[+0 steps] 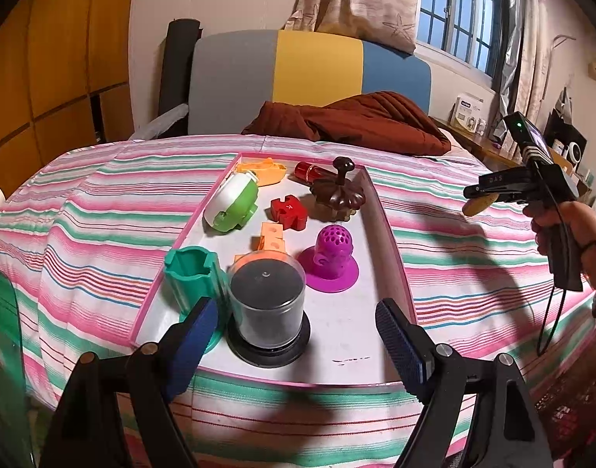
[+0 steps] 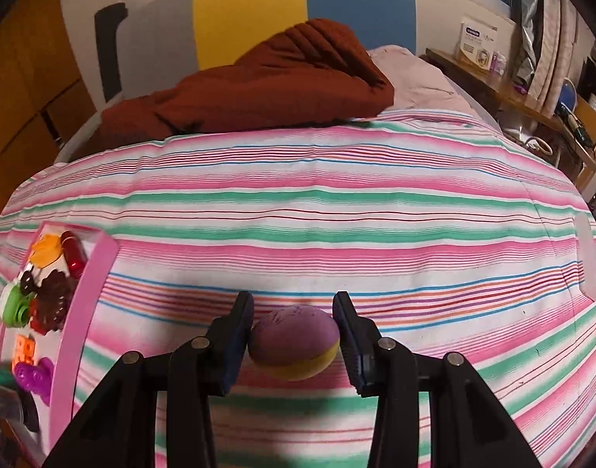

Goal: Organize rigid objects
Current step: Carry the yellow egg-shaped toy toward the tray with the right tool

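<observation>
The rounded purple-and-yellow toy (image 2: 294, 345) sits pinched between the right gripper (image 2: 294, 335)'s two blue ribbed pads, matte purple on top, smooth yellow underneath, held up above the striped bedspread (image 2: 336, 210) and well to the right of the pink-rimmed tray (image 1: 391, 230). Over on the tray, hard plastic everywhere: a clear-domed cylinder on a black round base (image 1: 267, 312) at the near edge, a teal fluted cup (image 1: 192, 277) just beside it on the left, a perforated magenta dome on a flat flared foot (image 1: 331, 259), orange cube blocks (image 1: 272, 236), a red puzzle-shaped piece (image 1: 288, 212), a glossy brown scalloped lid with a knob (image 1: 336, 195), and a green-and-white rounded case (image 1: 231, 204). The left gripper (image 1: 294, 331) hangs over the tray's near end, jaws spread wide, nothing between them, the domed cylinder just ahead. Soft rust-brown blanket (image 1: 356, 121) bunched at the headboard.
</observation>
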`<state>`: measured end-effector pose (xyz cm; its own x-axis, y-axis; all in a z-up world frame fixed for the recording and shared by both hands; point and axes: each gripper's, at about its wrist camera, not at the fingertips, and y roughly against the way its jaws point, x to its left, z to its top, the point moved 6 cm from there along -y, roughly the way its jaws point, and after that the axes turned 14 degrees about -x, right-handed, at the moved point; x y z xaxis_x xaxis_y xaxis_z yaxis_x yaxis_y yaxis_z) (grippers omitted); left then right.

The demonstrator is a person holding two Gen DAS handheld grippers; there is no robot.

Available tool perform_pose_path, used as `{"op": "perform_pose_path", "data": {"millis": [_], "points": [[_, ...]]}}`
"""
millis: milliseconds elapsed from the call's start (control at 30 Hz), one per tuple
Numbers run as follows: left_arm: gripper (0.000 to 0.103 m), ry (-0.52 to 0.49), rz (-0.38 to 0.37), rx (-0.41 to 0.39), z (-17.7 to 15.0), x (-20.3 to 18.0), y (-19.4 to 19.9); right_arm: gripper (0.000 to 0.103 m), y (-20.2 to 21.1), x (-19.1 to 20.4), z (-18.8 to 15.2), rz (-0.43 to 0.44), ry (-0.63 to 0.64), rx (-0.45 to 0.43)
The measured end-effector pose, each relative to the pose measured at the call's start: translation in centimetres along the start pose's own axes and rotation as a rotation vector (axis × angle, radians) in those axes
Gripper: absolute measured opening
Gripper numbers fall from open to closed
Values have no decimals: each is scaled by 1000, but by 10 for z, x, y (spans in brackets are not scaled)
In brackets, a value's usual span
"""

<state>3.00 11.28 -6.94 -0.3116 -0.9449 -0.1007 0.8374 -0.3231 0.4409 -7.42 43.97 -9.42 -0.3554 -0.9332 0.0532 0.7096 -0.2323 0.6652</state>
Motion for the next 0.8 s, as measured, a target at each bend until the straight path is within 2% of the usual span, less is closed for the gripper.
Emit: {"op": "perform_pose_path", "data": {"millis": [267,467,800], "points": [[85,35,-2,-11,2,6,2,42,20,20,-12,46,37,-18],[85,46,-4,-28,5,9,5,42,45,50,-24,106,49,-45],[85,62,-13,-40,5,10,9,42,82,104,-60,207,90,-43]]}}
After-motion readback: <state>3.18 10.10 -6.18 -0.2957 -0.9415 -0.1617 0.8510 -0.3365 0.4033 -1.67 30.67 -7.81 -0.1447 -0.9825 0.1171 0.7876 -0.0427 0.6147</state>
